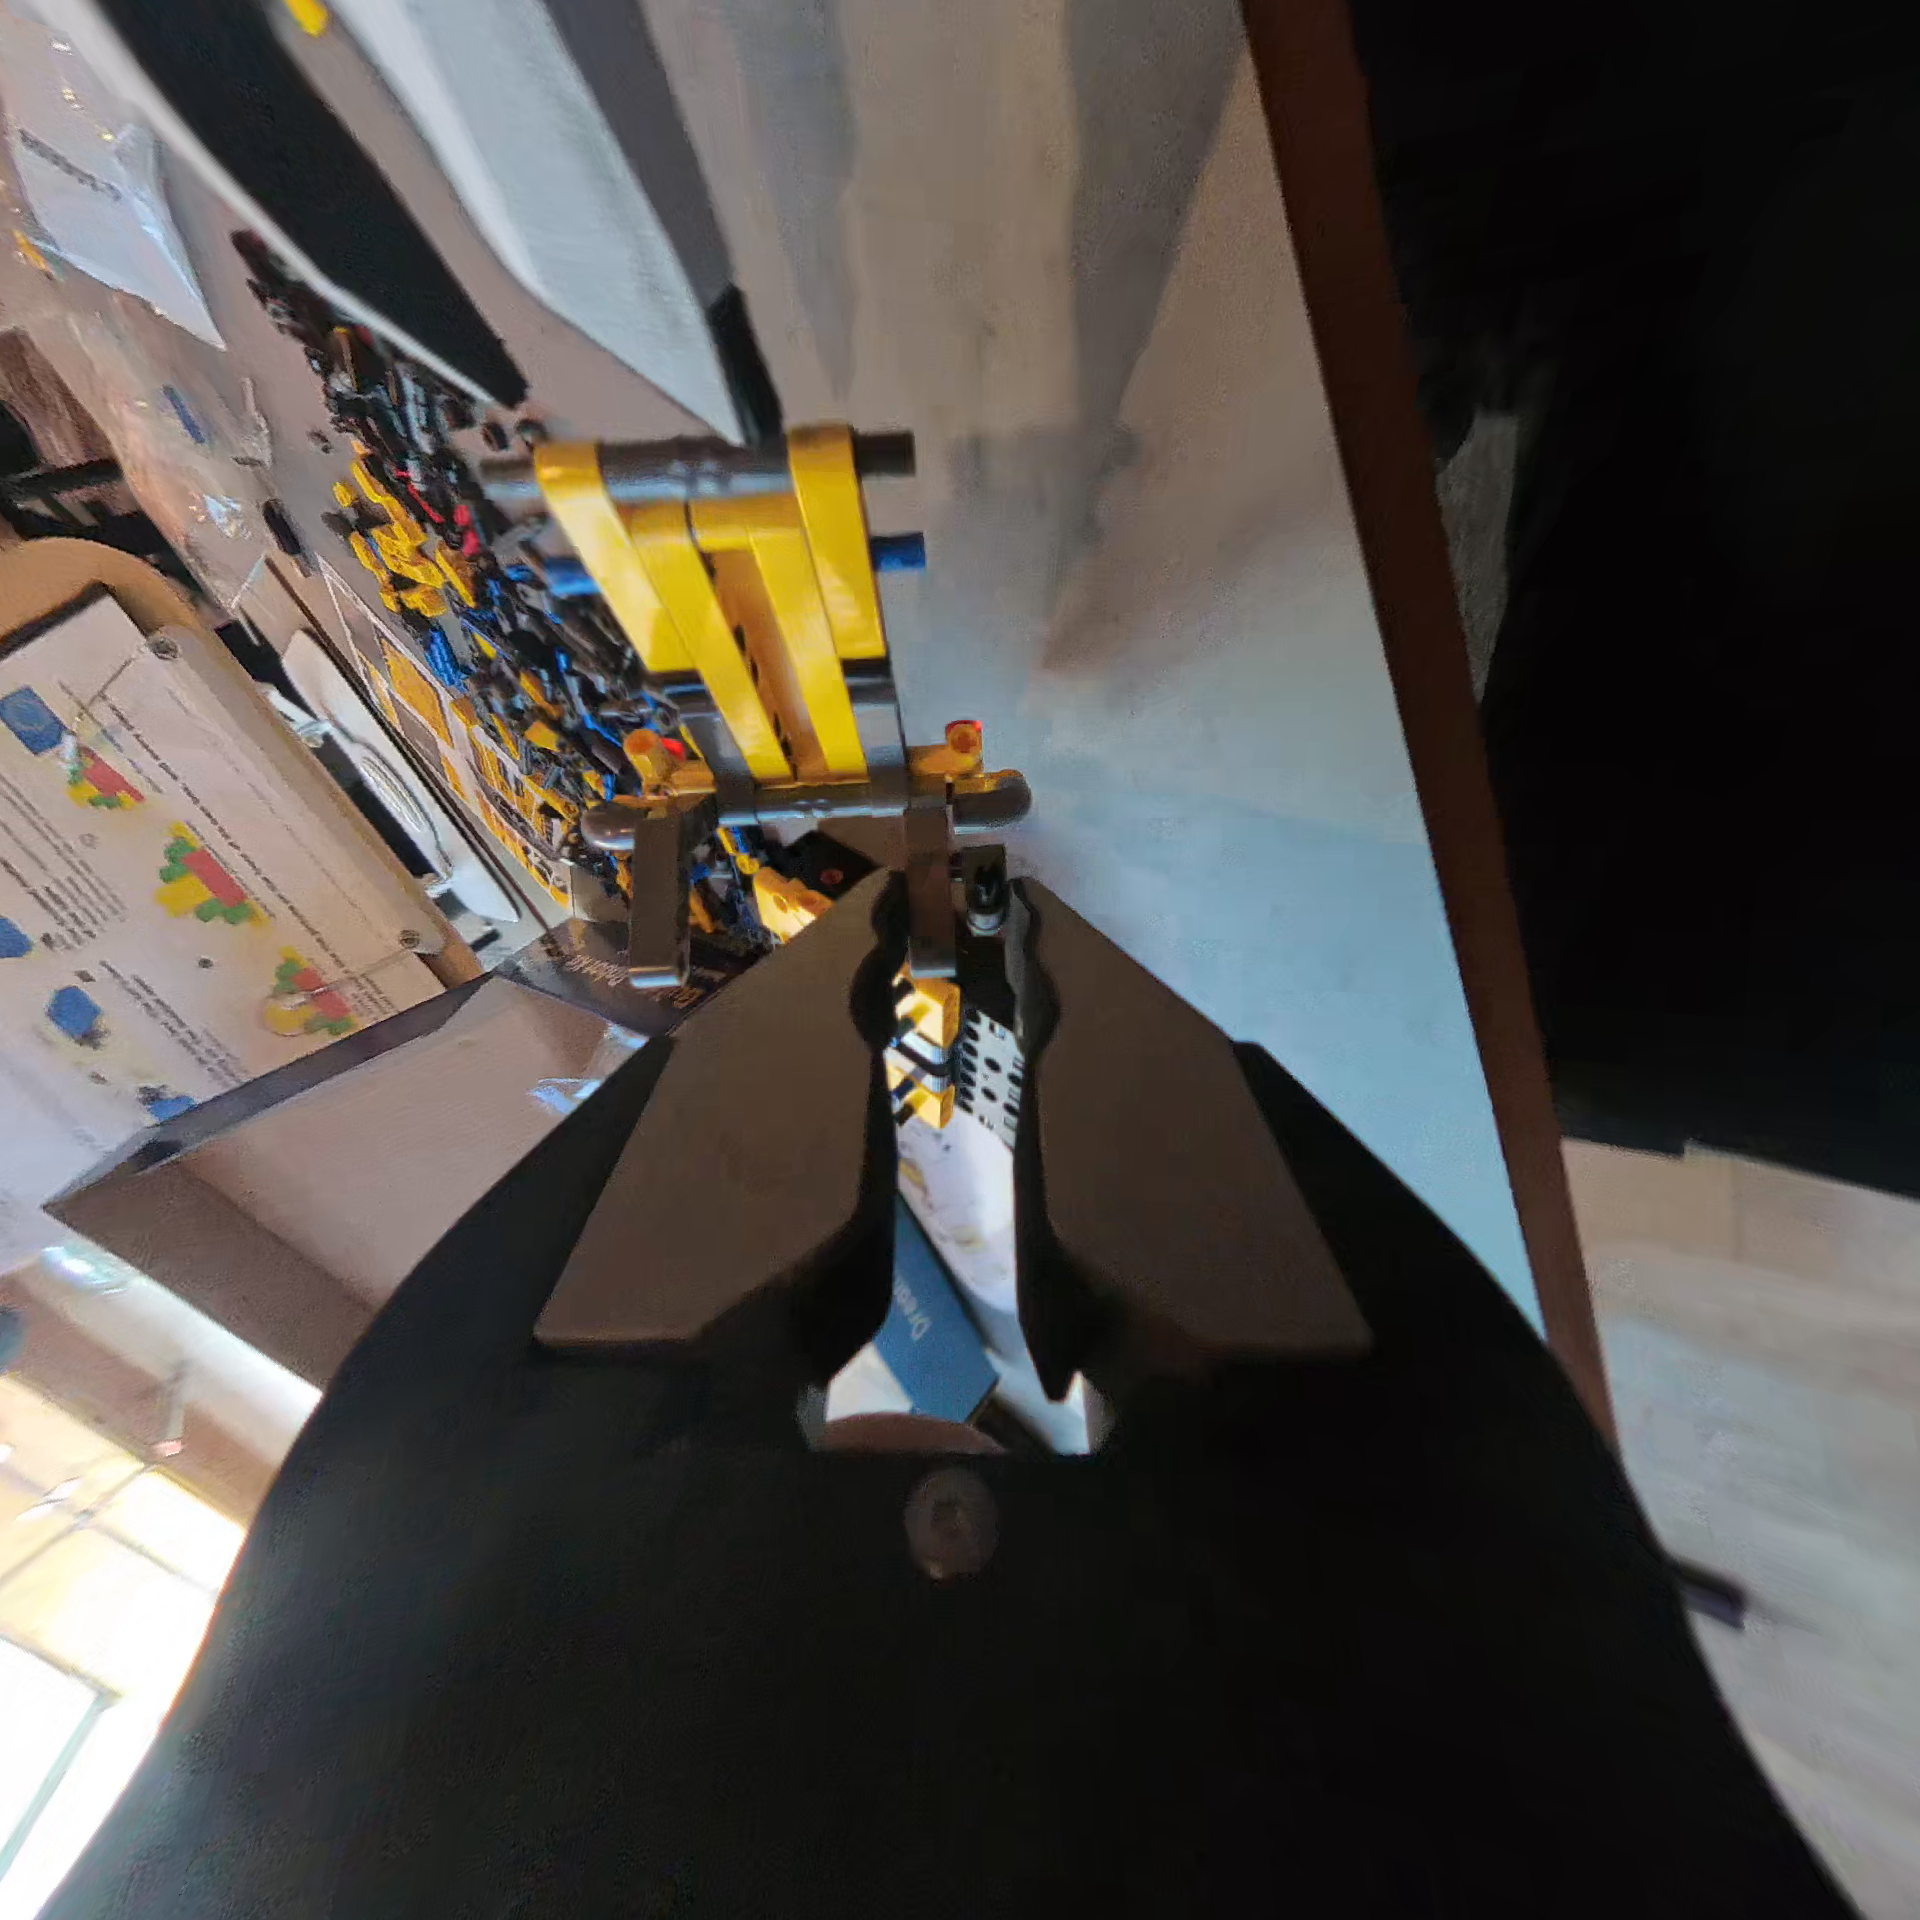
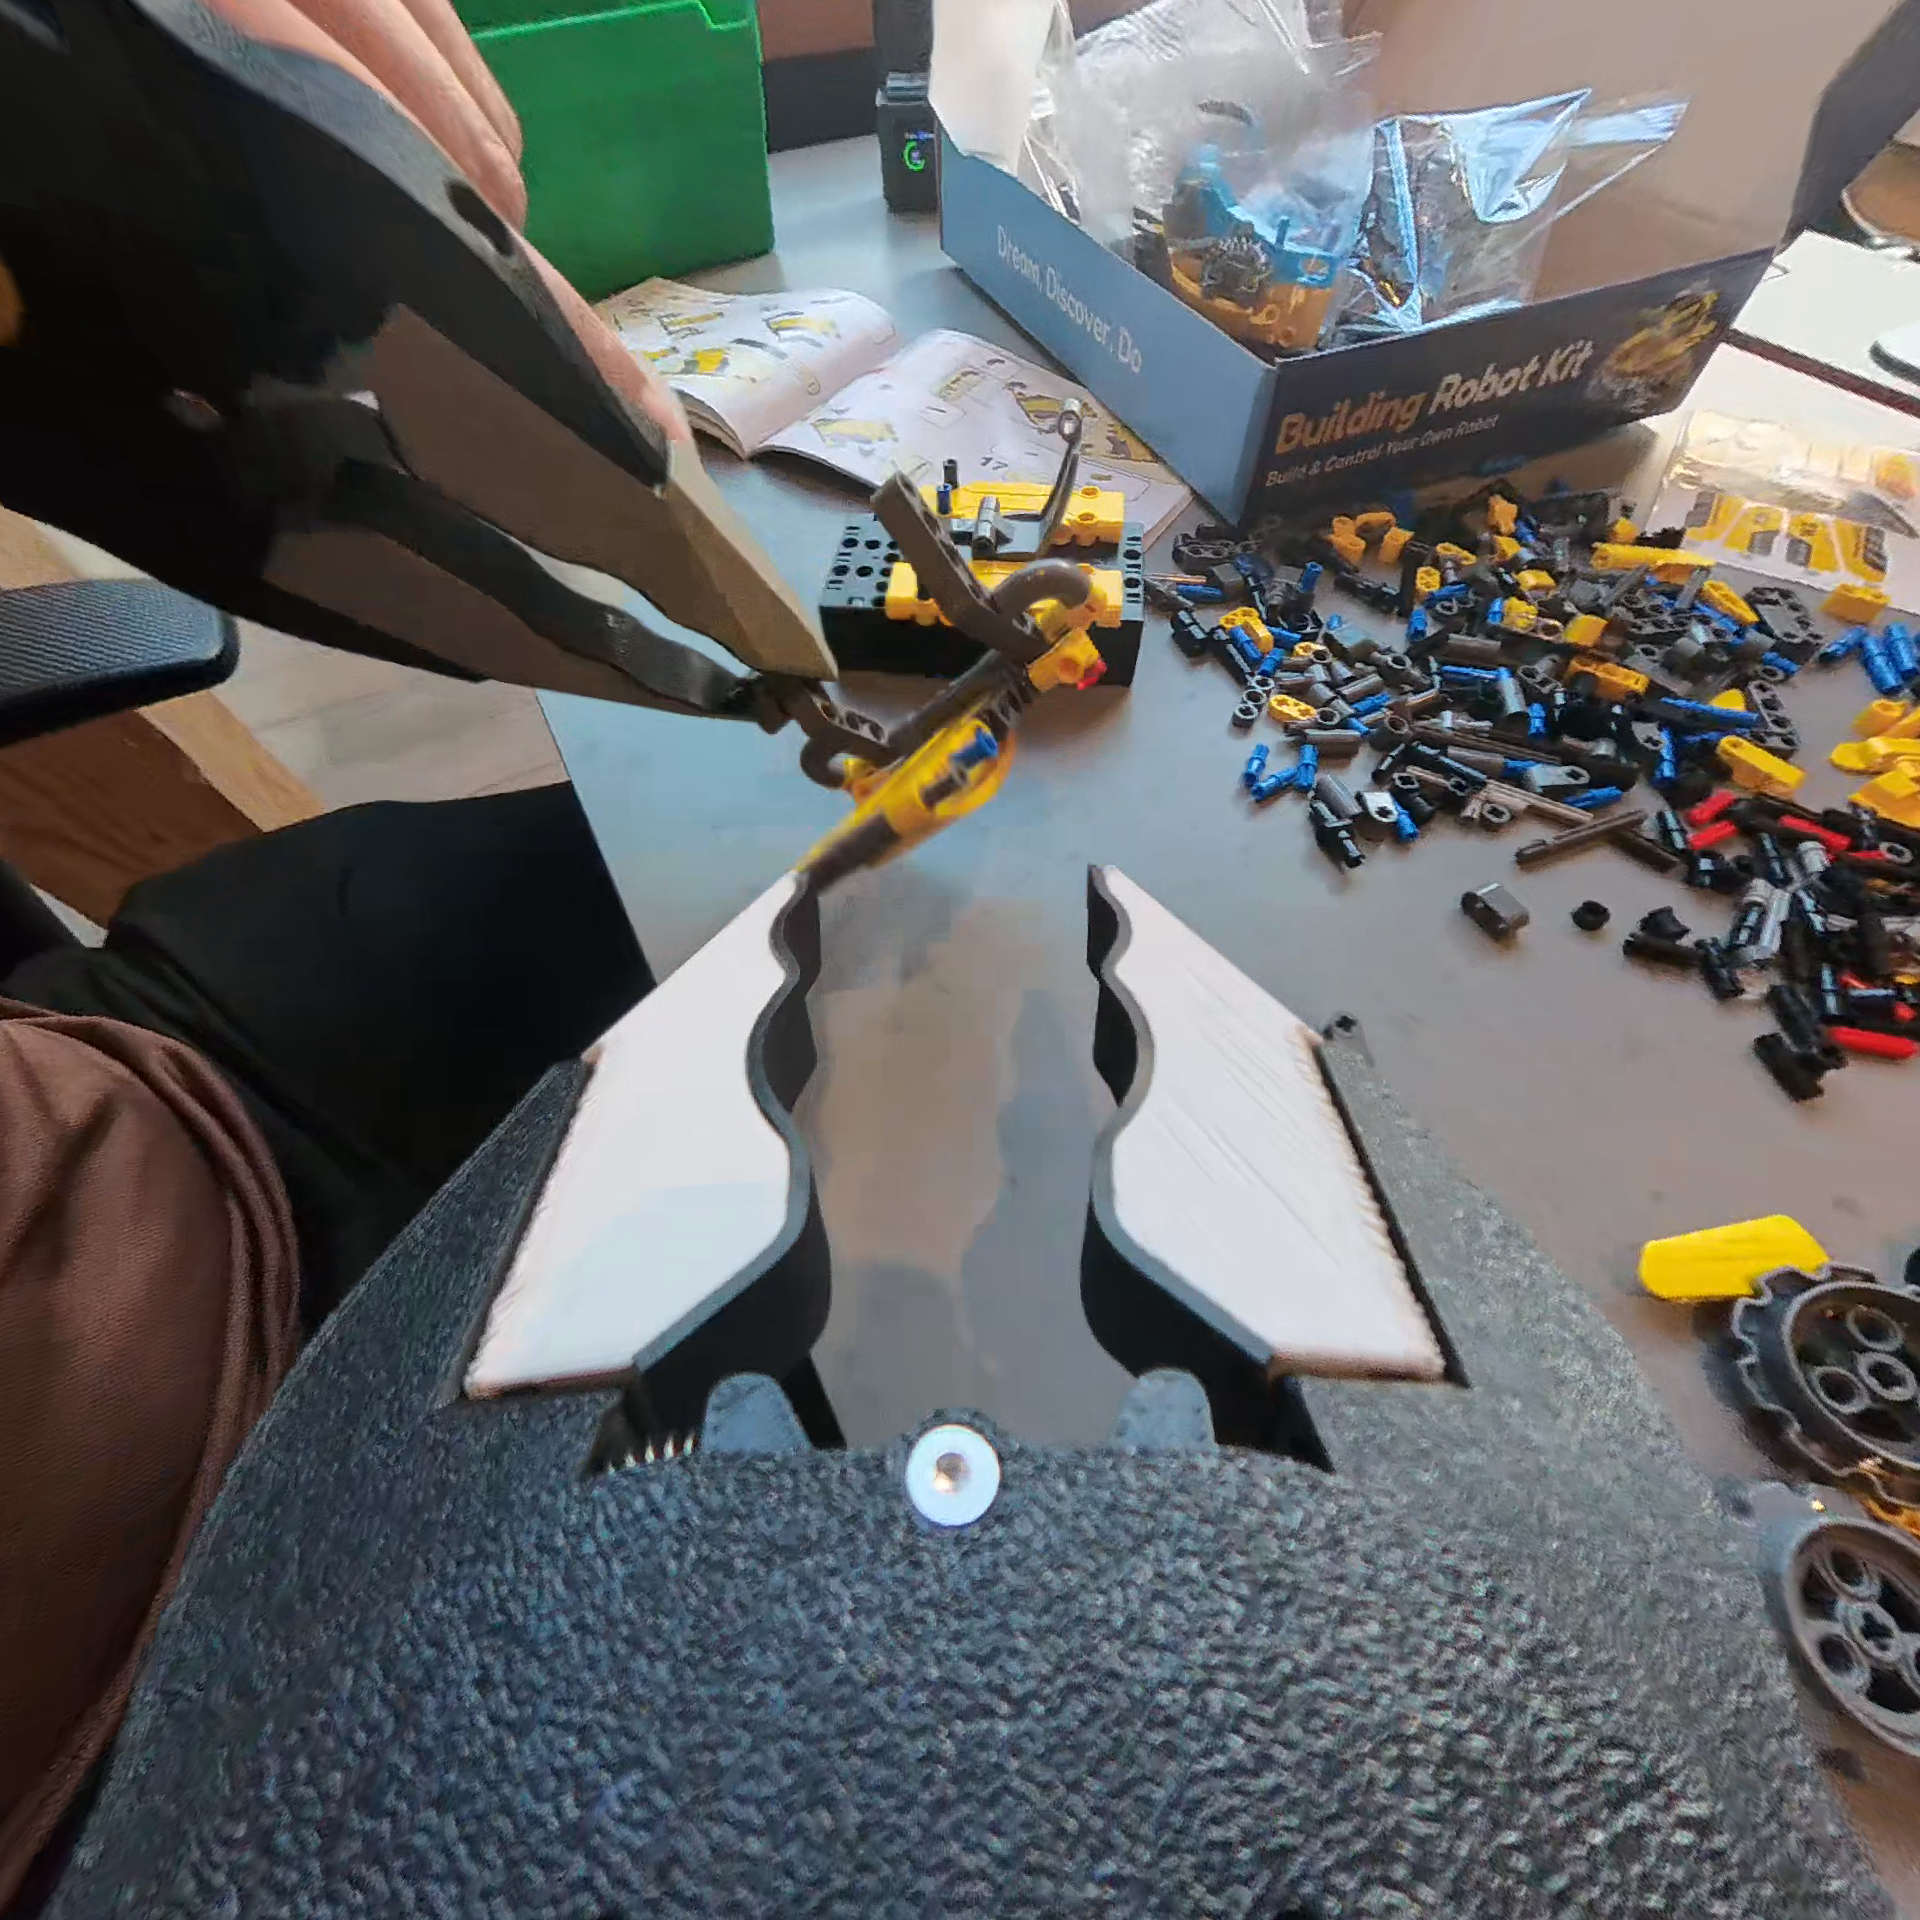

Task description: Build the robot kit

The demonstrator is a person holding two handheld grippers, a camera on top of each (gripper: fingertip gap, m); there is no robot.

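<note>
Holding plastic-bagged parts (image 2: 1340, 197) — seemingly — box (image 2: 1101, 312)

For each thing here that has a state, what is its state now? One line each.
left hand-held gripper: shut on the yellow and grey brick assembly, held above the table.
right hand-held gripper: open, empty.
kit box: open, bags inside.
instruction booklet: open, flat.
loose bricks: scattered.

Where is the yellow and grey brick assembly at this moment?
The yellow and grey assembly hangs above the table, clamped by the left gripper, in front of the black and yellow block and left of the loose parts pile.
</note>
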